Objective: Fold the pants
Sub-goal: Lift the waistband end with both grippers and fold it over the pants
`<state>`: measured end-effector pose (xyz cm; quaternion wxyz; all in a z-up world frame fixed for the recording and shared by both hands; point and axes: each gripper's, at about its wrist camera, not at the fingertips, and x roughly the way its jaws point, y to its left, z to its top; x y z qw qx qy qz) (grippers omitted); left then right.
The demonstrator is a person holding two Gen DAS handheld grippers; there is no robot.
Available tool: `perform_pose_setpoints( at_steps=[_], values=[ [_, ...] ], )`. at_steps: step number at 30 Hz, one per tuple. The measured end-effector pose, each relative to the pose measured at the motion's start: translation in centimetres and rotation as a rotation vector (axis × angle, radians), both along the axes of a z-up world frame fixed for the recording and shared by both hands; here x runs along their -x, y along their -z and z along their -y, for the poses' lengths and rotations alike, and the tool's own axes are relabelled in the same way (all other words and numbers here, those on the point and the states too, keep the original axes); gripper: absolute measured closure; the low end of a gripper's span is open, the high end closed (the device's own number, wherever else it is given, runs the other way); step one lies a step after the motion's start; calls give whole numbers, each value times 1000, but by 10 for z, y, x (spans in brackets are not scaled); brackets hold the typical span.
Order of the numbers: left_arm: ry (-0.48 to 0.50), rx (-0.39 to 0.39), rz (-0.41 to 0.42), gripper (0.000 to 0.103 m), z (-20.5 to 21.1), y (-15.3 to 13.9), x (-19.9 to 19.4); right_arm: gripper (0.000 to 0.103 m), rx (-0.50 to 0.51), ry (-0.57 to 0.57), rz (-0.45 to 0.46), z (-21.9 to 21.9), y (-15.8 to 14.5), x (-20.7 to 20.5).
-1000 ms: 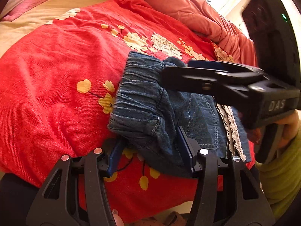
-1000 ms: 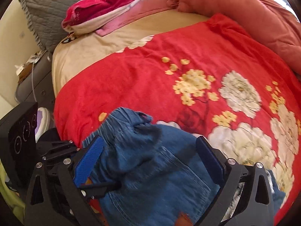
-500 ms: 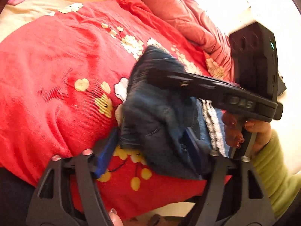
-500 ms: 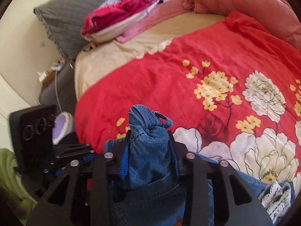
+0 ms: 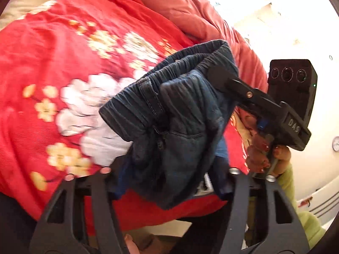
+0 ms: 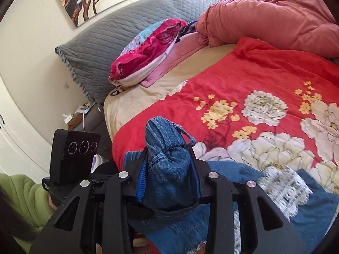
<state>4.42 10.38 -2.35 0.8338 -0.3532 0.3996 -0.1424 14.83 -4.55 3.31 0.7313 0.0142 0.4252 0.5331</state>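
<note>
Since a second ago the pants (image 5: 180, 127) have come up off the red blanket (image 5: 53, 67), bunched and hanging at its near edge. Left to right: the left gripper (image 5: 167, 175) sits around the lower denim, its fingertips hidden, so I cannot tell if it bites; the right gripper (image 6: 169, 173) is clamped on the waistband. Soft, light, floppy cloth, best held by that thicker elastic band; the legs are cut off below.

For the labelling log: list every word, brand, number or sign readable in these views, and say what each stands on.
"DAS": raised letters on the black body of the right gripper, seen in the left wrist view.
Wall clock at the right edge of the left wrist view: numerals too small to read.
No other text can be read; none shows on the jeans.
</note>
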Motion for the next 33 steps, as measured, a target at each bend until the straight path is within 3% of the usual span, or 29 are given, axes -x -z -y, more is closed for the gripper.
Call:
perform_pose_setpoints(
  at_steps=[10,20,23,25,27,31,33],
  values=[
    [72,-110,37,58,69,-35,-22,71,-66,105,13,76,1,-12],
    [132,-187,24,58,124,-29,-41,66,-96,206,-1,136,19,-13],
    [145,-185,24,58,129,-28,-40,55,-111,246,-9,150,24,-10],
    [172,-179,38,58,135,-30,-38,42,-131,297,-16,166,25,-8],
    [235,-162,47,58,147,-30,-37,38,-139,360,-20,182,26,-6],
    [368,-94,32,58,165,-22,-31,33,-43,460,49,201,25,10],
    [396,-132,47,57,172,-25,-24,30,-31,488,46,205,26,16]
  ],
)
